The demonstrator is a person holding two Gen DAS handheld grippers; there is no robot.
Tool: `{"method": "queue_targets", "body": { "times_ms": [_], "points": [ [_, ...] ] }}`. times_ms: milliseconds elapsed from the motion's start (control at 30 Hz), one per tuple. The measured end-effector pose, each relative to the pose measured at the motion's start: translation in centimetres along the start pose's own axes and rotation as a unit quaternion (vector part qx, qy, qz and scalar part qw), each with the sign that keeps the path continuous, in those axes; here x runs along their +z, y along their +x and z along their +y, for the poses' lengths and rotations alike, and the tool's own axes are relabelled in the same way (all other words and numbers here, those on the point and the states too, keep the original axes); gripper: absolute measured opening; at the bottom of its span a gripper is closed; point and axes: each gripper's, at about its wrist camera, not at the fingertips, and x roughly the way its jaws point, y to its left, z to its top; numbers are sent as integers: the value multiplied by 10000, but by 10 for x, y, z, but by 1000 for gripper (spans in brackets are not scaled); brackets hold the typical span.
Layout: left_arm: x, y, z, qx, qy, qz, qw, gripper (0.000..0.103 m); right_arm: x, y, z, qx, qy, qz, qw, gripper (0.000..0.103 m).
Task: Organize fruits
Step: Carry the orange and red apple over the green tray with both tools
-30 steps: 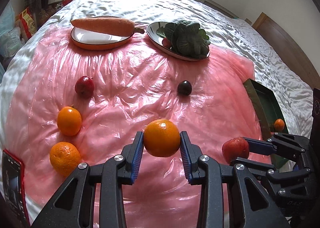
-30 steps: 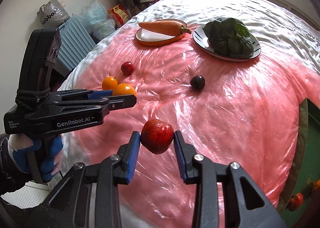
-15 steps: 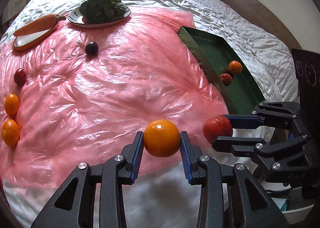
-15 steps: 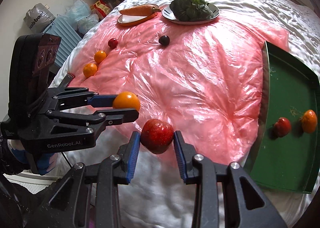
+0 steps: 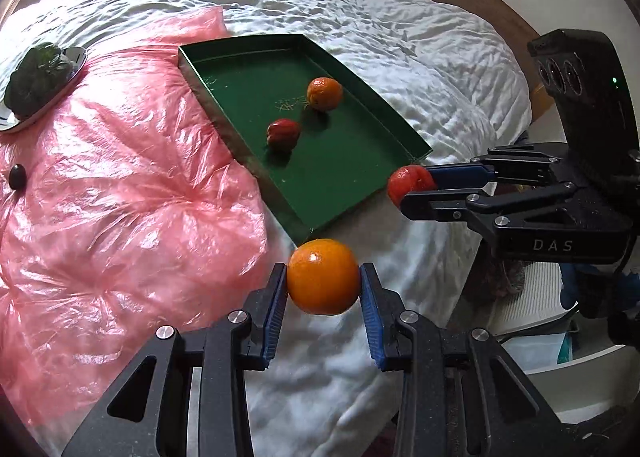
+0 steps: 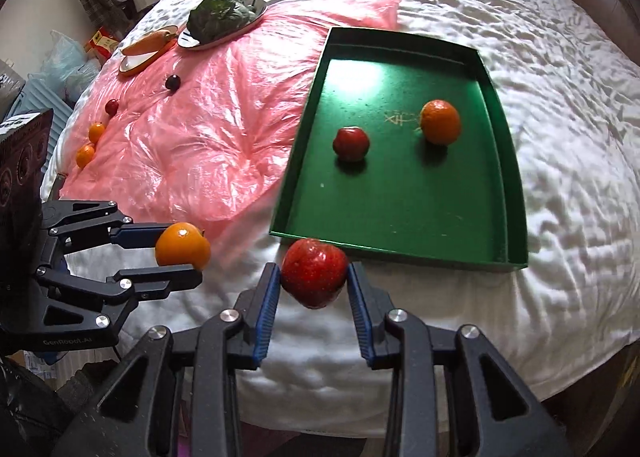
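Gripping an orange (image 5: 323, 277), left gripper (image 5: 324, 289) marked GenRobot.AI, right gripper (image 6: 313, 285) marked DAS clamping red apple (image 6: 314, 272)

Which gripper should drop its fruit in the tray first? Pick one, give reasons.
Right. The right gripper holds its apple right at the tray's near wall; the left gripper with its orange sits farther off, beside the pink sheet.

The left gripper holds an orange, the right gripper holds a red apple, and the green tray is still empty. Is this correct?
Not quite: the tray is not empty. The right wrist view shows an orange and a red fruit already lying in it. The grippers hold what you say.
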Motion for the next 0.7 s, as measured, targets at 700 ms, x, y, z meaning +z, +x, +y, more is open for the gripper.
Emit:
{"method": "queue_targets", "body": {
  "times_ms": [700],
  "points": [
    [91, 83, 12, 677, 148, -182, 9974, 31, 74, 65, -79, -494, 384, -527, 9967, 29]
  ]
}}
